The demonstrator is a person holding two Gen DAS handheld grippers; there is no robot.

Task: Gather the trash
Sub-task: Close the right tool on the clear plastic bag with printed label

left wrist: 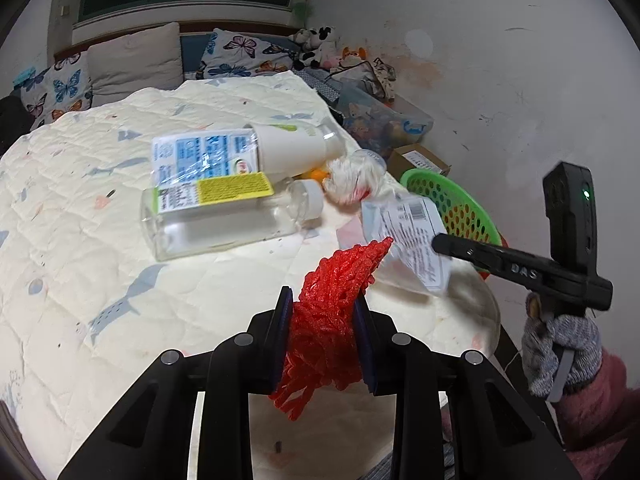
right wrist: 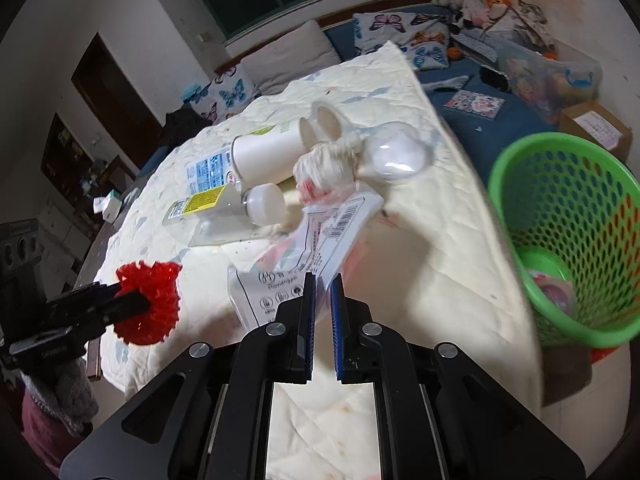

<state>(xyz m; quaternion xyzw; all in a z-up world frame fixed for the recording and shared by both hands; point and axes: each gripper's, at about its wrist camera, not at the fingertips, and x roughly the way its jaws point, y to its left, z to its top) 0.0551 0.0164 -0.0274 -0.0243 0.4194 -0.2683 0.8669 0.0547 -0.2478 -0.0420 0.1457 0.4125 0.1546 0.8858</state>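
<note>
My left gripper (left wrist: 322, 304) is shut on a red foam net (left wrist: 332, 296) and holds it above the quilted table (left wrist: 80, 240); it shows at the left of the right wrist view (right wrist: 150, 304). My right gripper (right wrist: 323, 286) is shut on a clear plastic wrapper (right wrist: 316, 248) with a printed label, lifted off the quilt; in the left wrist view (left wrist: 412, 240) it hangs from the right gripper (left wrist: 440, 240). A green mesh basket (right wrist: 560, 240) stands to the right, below the table edge.
On the quilt lie a clear bottle with a yellow label (left wrist: 224, 216), a white bottle (left wrist: 240, 152), crumpled white tissue (left wrist: 352, 180) and a clear plastic lid (right wrist: 400, 156). A cardboard box (right wrist: 596, 128) and a bed with pillows sit beyond.
</note>
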